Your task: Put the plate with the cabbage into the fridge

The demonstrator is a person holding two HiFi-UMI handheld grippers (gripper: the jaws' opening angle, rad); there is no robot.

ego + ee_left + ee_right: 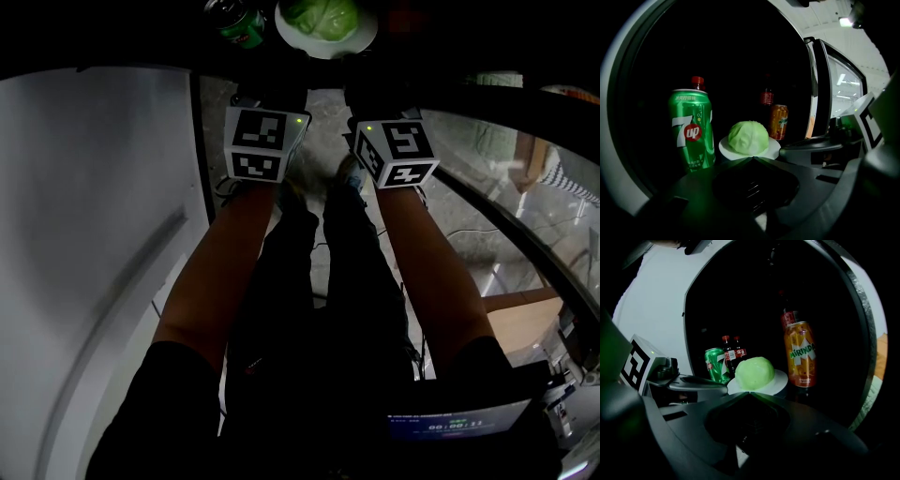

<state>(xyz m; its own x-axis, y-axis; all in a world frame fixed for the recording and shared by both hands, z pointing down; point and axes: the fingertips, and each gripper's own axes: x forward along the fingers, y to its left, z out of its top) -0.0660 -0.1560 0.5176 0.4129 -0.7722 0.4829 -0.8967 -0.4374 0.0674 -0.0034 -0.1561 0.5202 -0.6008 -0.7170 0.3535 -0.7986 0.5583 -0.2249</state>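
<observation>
I have both tools reaching into the dark fridge (740, 56). The left gripper (751, 159) has its jaws closed tip to tip with nothing visible between them, and the right gripper (749, 393) is the same. The white plate (774, 149) with the pale green cabbage (748, 138) on it sits inside the fridge, straight ahead of both sets of tips. In each gripper view, the closed point meets the plate's near rim. I cannot tell whether the tips touch the rim or sit just under it.

In the head view, the plate is at the top edge, between and beyond the two marker cubes. A green 7up can (693, 129) stands just to the left of the plate. An orange Mirinda can (800, 355) stands just to its right. Two cola bottles (731, 352) stand further back.
</observation>
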